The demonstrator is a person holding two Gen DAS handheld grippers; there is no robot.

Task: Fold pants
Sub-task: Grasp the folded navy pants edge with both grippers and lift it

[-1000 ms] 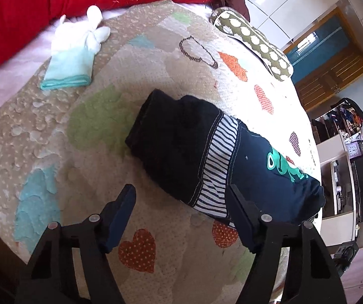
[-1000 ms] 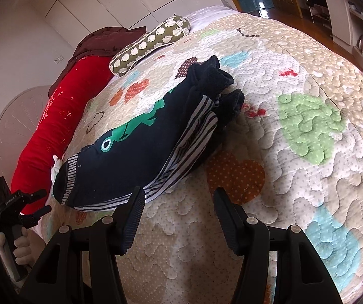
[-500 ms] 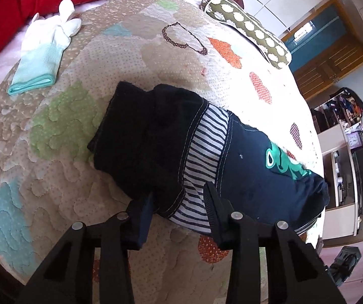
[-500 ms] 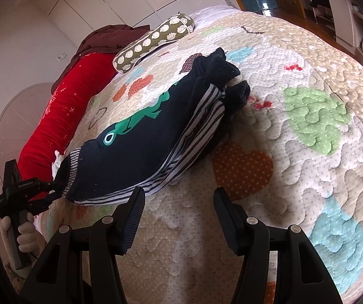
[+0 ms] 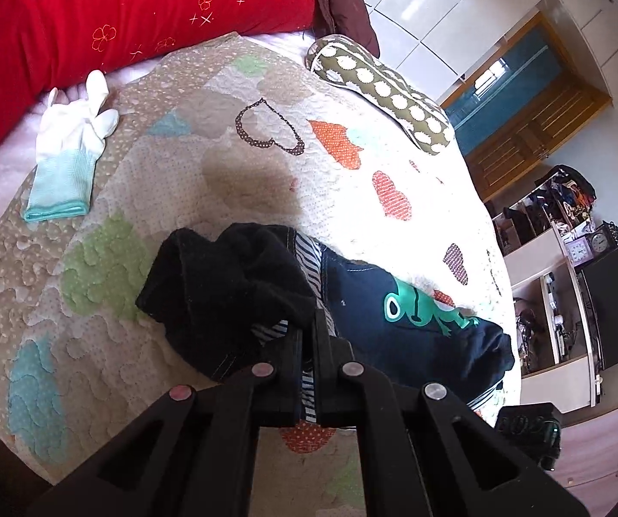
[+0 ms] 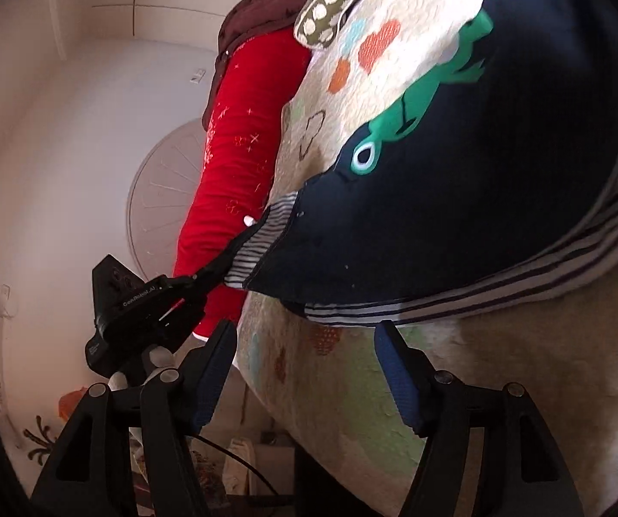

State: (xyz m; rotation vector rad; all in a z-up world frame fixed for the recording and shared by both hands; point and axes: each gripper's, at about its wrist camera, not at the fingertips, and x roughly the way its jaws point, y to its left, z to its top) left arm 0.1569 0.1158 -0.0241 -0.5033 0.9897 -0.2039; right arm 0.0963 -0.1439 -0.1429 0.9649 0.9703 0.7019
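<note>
The pants [image 5: 352,327] are dark navy with a green frog print and striped trim, lying bunched on the patchwork quilt [image 5: 231,172]. My left gripper [image 5: 307,336] is shut on their striped edge near the dark bunched end. In the right wrist view the pants [image 6: 481,181] fill the upper right, and the left gripper [image 6: 223,265] shows pinching their striped corner. My right gripper [image 6: 304,344] is open, its blue pads just below the striped lower edge, touching nothing.
A white and teal glove [image 5: 67,159] lies at the far left of the quilt. A red bolster [image 5: 115,21] and a spotted olive pillow [image 5: 382,94] line the far side. Shelves and a dark cabinet [image 5: 602,301] stand right of the bed.
My left gripper closed on the striped edge of the pants. My right gripper moved in close under the pants' lower edge and tilted, staying open.
</note>
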